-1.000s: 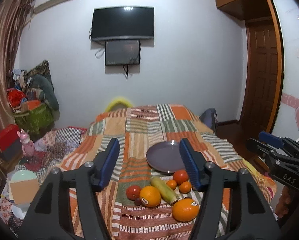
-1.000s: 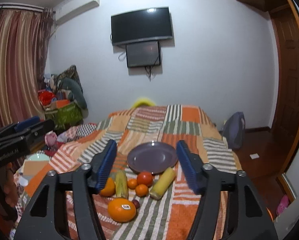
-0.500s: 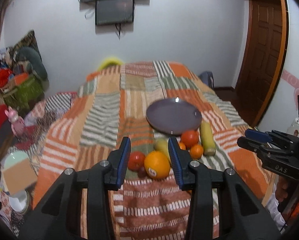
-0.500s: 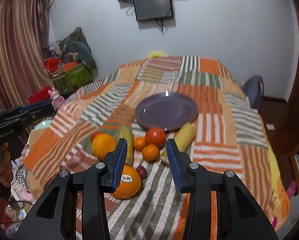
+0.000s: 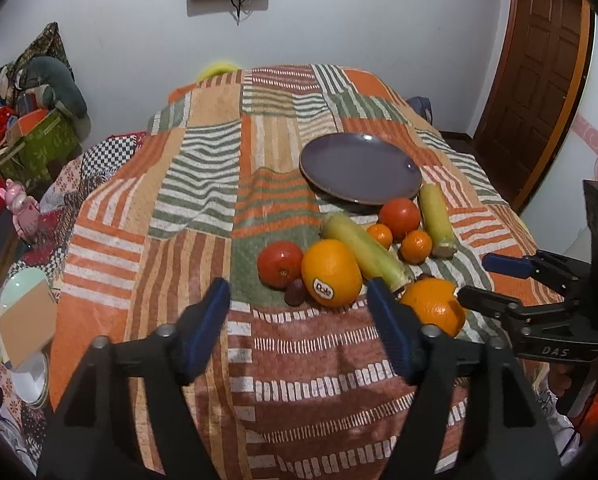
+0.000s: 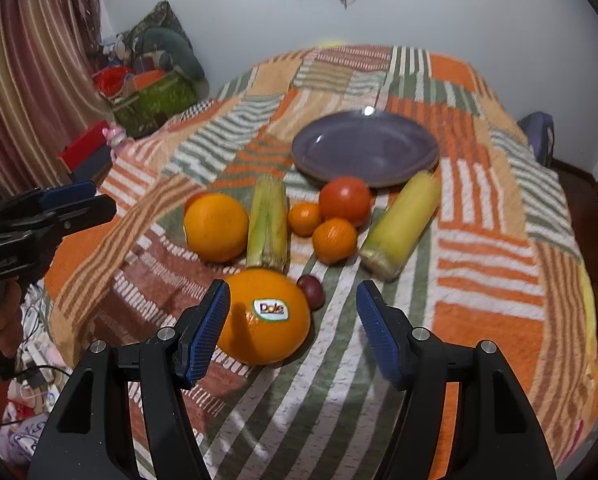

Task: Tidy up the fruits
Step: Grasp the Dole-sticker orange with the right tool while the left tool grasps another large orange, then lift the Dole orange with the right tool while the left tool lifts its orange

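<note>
Your left gripper (image 5: 299, 312) is spread wide and empty, lined up on a smooth round orange (image 5: 331, 273) beside a tomato (image 5: 279, 264). Your right gripper (image 6: 293, 320) is equally wide and empty, its ribbed blue pads flanking a second stickered orange (image 6: 265, 316). The fruit lies clustered on the soft patchwork quilt (image 5: 203, 184) just before a bare, glossy purple plate (image 5: 361, 168), probably its destination.
</note>
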`<act>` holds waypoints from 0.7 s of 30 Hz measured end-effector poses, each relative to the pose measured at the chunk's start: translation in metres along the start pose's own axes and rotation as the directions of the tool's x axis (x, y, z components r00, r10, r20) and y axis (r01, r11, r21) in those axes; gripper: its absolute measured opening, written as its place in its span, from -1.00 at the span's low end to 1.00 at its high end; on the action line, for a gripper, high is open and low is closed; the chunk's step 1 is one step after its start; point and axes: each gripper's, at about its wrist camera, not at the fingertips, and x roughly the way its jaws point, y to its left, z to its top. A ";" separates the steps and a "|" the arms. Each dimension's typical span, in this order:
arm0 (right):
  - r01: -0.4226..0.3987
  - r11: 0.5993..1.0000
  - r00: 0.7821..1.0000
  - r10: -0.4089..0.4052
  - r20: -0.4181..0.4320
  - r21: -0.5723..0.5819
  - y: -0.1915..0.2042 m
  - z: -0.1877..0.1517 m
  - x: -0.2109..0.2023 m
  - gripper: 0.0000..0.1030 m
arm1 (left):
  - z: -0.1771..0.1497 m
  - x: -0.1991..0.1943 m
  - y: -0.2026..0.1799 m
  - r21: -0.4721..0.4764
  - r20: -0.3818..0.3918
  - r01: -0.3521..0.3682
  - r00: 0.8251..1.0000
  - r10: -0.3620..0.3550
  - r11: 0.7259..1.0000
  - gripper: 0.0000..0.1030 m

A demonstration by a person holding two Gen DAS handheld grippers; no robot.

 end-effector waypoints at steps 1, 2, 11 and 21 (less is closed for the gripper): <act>-0.008 1.000 1.000 0.008 -0.016 0.005 0.000 -0.002 0.004 0.21 | -0.001 0.002 0.000 0.003 -0.006 0.000 1.000 0.000 1.000 0.43; -0.012 1.000 1.000 0.012 -0.026 0.006 -0.001 -0.002 0.007 0.21 | -0.002 0.004 0.000 0.006 -0.013 0.000 1.000 0.000 1.000 0.43; -0.055 0.998 0.995 0.054 -0.081 -0.014 0.009 -0.006 0.025 0.36 | -0.008 0.020 0.002 0.007 -0.069 0.006 0.998 -0.006 1.000 0.43; -0.094 0.996 0.987 0.093 -0.130 0.001 0.012 -0.009 0.044 0.33 | -0.013 0.042 0.003 -0.007 -0.141 0.023 0.990 -0.024 1.000 0.44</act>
